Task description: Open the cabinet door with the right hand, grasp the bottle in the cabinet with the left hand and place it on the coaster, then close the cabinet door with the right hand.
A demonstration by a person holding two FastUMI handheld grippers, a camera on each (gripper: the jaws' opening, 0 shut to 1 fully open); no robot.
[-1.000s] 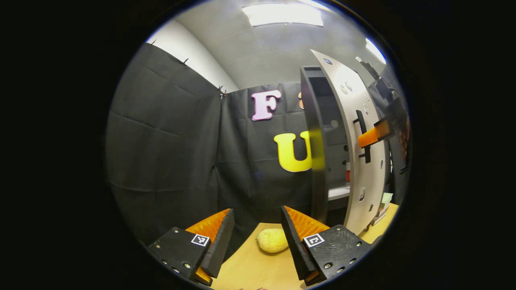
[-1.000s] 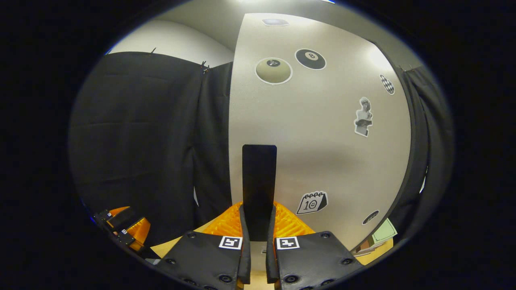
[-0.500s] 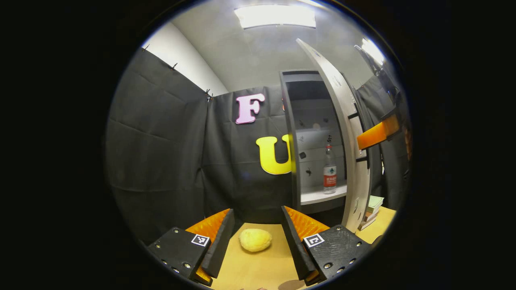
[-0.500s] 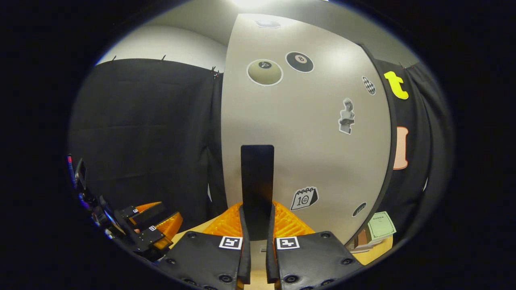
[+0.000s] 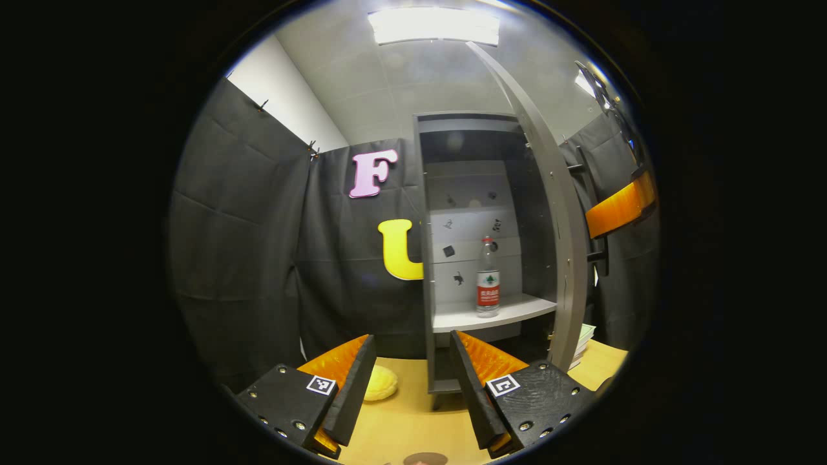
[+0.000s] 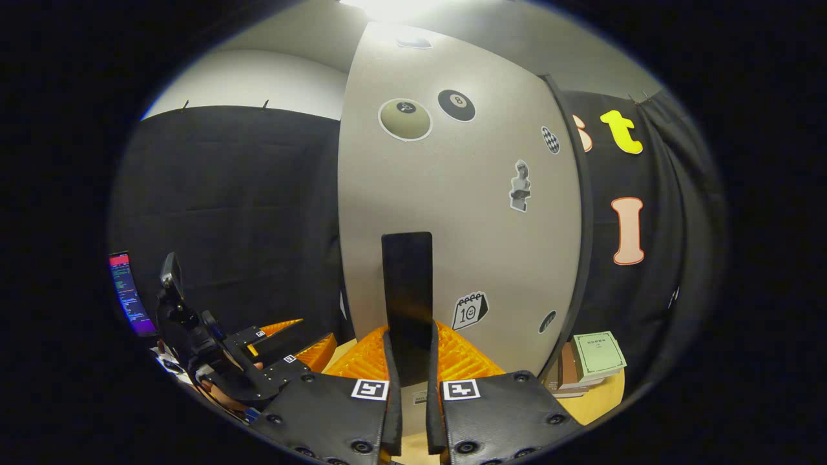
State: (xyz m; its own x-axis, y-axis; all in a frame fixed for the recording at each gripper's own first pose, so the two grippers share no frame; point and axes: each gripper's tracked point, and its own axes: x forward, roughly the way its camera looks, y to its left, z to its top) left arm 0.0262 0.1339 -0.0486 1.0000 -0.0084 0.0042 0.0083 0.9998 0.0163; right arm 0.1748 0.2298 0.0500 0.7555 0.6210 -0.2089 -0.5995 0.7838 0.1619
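Right gripper view: the right gripper (image 6: 412, 371) is closed on the black handle (image 6: 407, 290) of the cabinet door (image 6: 452, 213), so that the door is kept swung open. In the left gripper view, one bottle (image 5: 488, 276) is seen standing upright on the shelf (image 5: 491, 313) inside the cabinet (image 5: 439, 258). The left gripper (image 5: 413, 368) is held wide apart and empty in front of the cabinet, probably ready for reaching in. One yellow round object (image 5: 381, 384) lies on the table (image 5: 413, 420), left of the cabinet.

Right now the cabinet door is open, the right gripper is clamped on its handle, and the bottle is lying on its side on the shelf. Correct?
Not quite. In the left gripper view the bottle stands upright on the shelf. The rest holds: cabinet door open, right gripper clamped on the handle.
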